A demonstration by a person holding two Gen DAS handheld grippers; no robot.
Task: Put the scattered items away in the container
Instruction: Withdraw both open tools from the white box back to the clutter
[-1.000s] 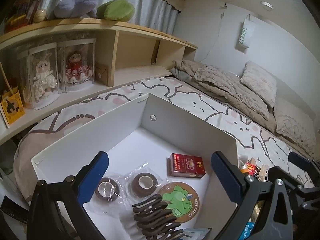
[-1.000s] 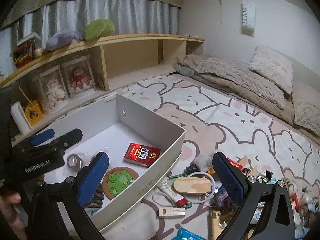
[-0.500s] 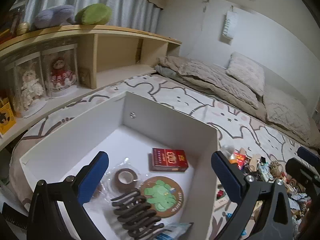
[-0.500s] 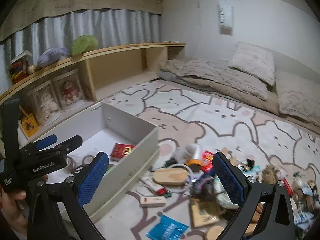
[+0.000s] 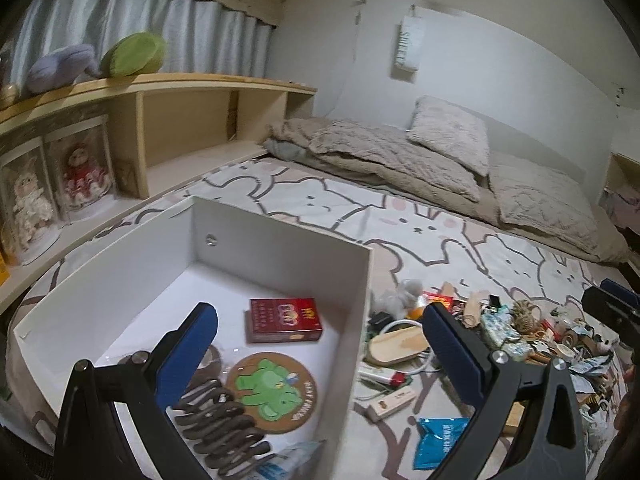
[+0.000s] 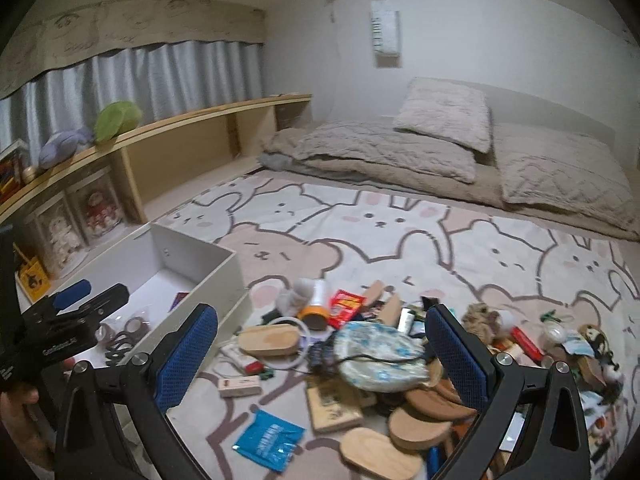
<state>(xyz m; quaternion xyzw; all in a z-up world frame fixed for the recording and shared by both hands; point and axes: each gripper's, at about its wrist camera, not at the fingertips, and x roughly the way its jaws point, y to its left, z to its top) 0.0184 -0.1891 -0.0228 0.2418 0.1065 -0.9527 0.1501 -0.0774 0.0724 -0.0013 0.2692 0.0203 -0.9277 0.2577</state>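
Your left gripper (image 5: pixel 320 344) is spread wide with nothing between its blue-padded fingers (image 5: pixel 188 344), hanging over the open white rectangular box (image 5: pixel 280 236) at the lower left of its frame. Inside the box lie a red flat carton (image 5: pixel 285 320), a round cork coaster printed with a green elephant (image 5: pixel 271 393), a dark brown coiled hair clip (image 5: pixel 218 420) and a roll of brown tape in clear wrap (image 5: pixel 212 358). Your right gripper (image 6: pixel 320 344) is likewise wide open and empty, held above the heap of scattered items at the lower centre and right of its frame: a pale floral fabric pouch (image 6: pixel 376 354), an oval light wooden block (image 6: pixel 269 339), a blue foil sachet (image 6: pixel 270 438), a small red packet (image 6: pixel 346 306) and a white tube with an orange cap (image 6: pixel 318 300). The heap lies on the bear-and-rabbit patterned sheet (image 6: pixel 380 232), just right of the box.
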